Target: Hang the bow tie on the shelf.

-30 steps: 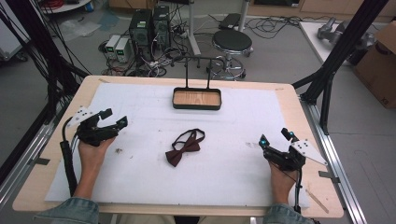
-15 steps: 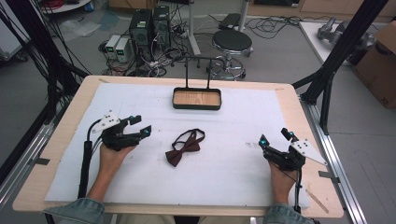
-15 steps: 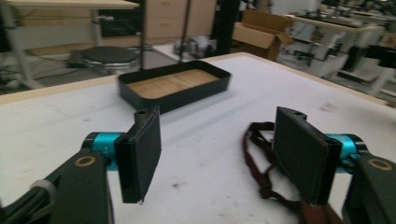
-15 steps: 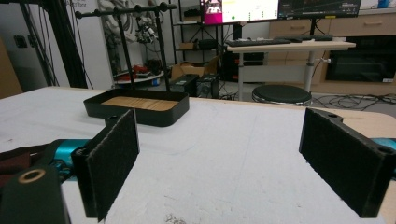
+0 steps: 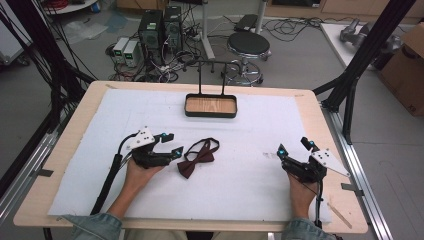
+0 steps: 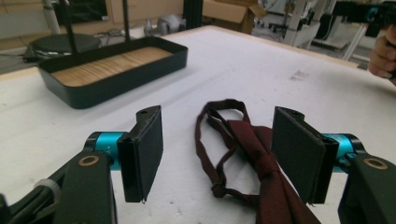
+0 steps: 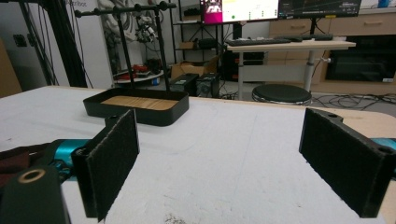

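Jaws apart on both my tools: my left gripper (image 5: 172, 144) sits left of centre in the high view with its black pads spread wide, just beside the dark maroon fabric bow tie (image 5: 196, 159), which lies flat on the white cloth-covered table (image 5: 250, 185) at the middle of the frame. In the left gripper view my left gripper (image 6: 217, 151) frames the bow tie (image 6: 266, 172), whose knot and wing run under the right-hand pad at lower right, while its thin strap loops up the centre between the two pads; I cannot tell whether that pad touches the fabric. My right gripper (image 5: 295, 148) rests at the right of the high view, well apart from the bow tie, held open over bare cloth. In the right gripper view my right gripper (image 7: 233, 154) stands open too. A shallow black rectangular tray with a wooden floor and tall black wire handle (image 5: 210, 113) stands at upper centre of the high view, apart from everything else.
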A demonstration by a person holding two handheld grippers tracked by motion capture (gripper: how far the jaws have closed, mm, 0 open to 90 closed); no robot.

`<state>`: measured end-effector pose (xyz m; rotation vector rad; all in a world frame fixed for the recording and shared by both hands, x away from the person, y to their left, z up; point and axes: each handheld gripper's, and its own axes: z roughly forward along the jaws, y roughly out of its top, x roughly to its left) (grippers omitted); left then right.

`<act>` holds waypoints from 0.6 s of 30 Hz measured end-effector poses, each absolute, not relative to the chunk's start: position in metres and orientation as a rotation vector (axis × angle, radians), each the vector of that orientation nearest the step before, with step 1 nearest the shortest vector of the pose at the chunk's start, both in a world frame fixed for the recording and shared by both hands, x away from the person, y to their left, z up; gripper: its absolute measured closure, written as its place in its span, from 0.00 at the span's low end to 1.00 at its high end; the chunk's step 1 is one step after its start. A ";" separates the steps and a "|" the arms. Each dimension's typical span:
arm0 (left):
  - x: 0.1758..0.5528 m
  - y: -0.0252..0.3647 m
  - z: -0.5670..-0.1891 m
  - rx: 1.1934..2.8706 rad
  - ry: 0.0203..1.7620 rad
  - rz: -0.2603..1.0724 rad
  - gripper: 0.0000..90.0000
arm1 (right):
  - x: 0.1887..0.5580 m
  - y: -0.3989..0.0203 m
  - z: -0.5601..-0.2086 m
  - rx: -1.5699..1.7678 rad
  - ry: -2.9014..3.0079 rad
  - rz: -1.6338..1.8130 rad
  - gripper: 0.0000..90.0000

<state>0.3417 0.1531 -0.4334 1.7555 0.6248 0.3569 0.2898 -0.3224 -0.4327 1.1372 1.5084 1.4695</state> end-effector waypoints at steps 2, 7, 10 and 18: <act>0.340 0.142 -0.434 1.788 0.608 0.370 0.38 | 0.290 -0.322 -0.433 1.139 1.508 1.469 0.12; 0.339 0.110 -0.441 1.900 0.586 0.388 0.39 | 0.290 -0.323 -0.433 1.137 1.513 1.466 0.12; 0.338 0.096 -0.446 1.933 0.570 0.381 0.43 | 0.290 -0.323 -0.433 1.139 1.515 1.466 0.12; 0.338 0.093 -0.447 1.991 0.605 0.389 0.51 | 0.289 -0.323 -0.433 1.139 1.518 1.468 0.12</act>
